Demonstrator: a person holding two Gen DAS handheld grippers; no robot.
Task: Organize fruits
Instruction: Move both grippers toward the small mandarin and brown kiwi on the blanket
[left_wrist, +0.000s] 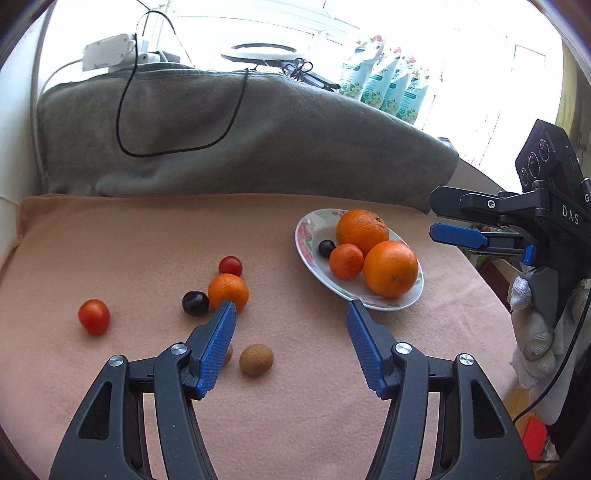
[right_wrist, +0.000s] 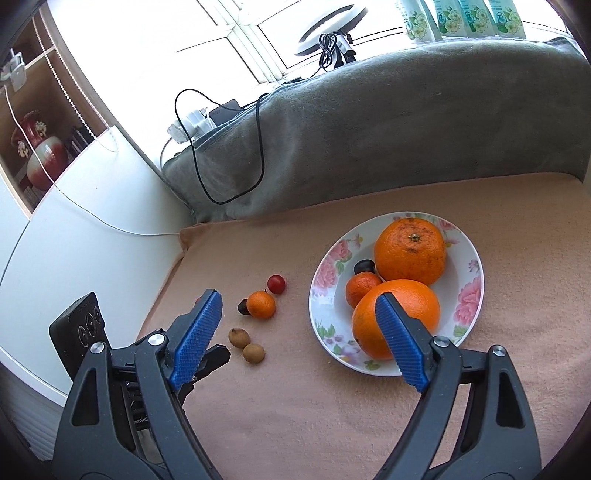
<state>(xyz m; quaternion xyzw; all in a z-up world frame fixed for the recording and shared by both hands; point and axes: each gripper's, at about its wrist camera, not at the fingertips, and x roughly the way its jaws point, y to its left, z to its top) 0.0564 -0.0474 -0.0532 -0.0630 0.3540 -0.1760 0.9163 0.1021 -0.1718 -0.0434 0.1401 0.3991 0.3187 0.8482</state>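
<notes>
While both grippers, left gripper and right gripper, hover with fingers apart and empty, the small loose orange tangerine on peach cloth should be pinched gently, then carried to the floral china plate.

Your floral plate holds two big oranges, a small mandarin and a dark plum. Loose on the blanket you have another mandarin, two tomatoes, a plum and brown longans — all near one another.
</notes>
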